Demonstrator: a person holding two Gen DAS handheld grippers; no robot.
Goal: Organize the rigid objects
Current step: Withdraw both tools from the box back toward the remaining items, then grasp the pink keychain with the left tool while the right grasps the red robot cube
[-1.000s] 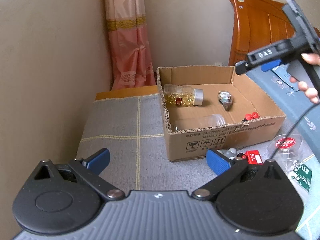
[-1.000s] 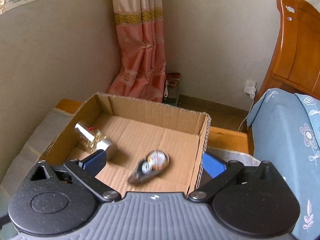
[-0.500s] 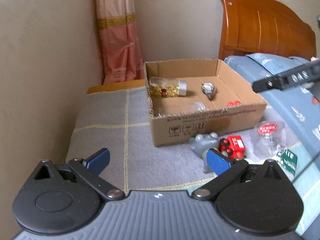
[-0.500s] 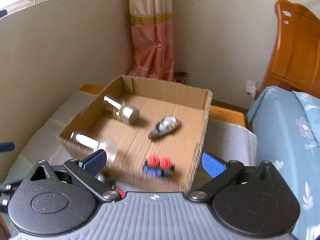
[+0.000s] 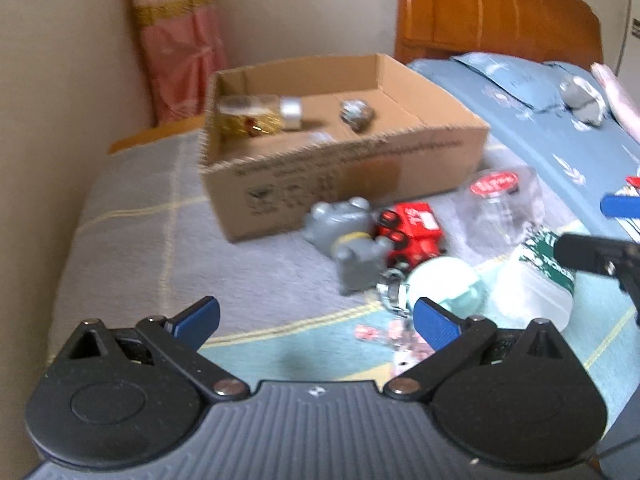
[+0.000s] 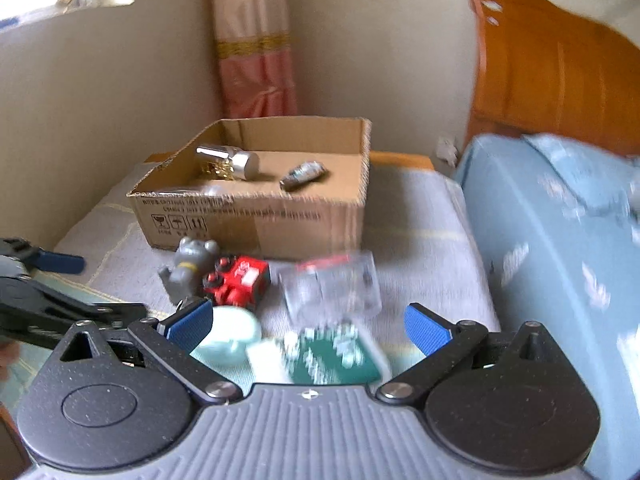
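Both sets of tongs are spread wide with nothing between the blue pads. The left tongs [image 5: 316,320] hang over the gray blanket [image 5: 132,248], and the clutter sits ahead and off to their right. The right tongs [image 6: 308,324] are lower and closer in, so the nearest stuff sits right in their gap.

Closest to the right tongs is a green-labelled pack [image 6: 332,356], pretty blurry, lying between the pads. Just left of it, touching the left pad in that view, is a pale mint round thing [image 6: 228,336]; can't tell what it actually is. From the left wrist view the same mint thing [image 5: 444,284] sits just past the right-hand pad.

A bit further out there's a clear plastic container [image 6: 332,288] with a red label, and left of it a red toy [image 6: 240,280] pressed up against a gray cat figurine [image 6: 188,268].

Behind all that is the cardboard box [image 6: 256,224], open top, resting on the blanket. Inside it are a jar of yellow capsules [image 6: 228,160] lying on its side with a silver cap, and a small silvery object [image 6: 304,172] near the middle.

Far right is the blue bedspread [image 6: 560,240], with the wooden headboard [image 6: 552,72] and pink curtain [image 6: 256,60] at the back.
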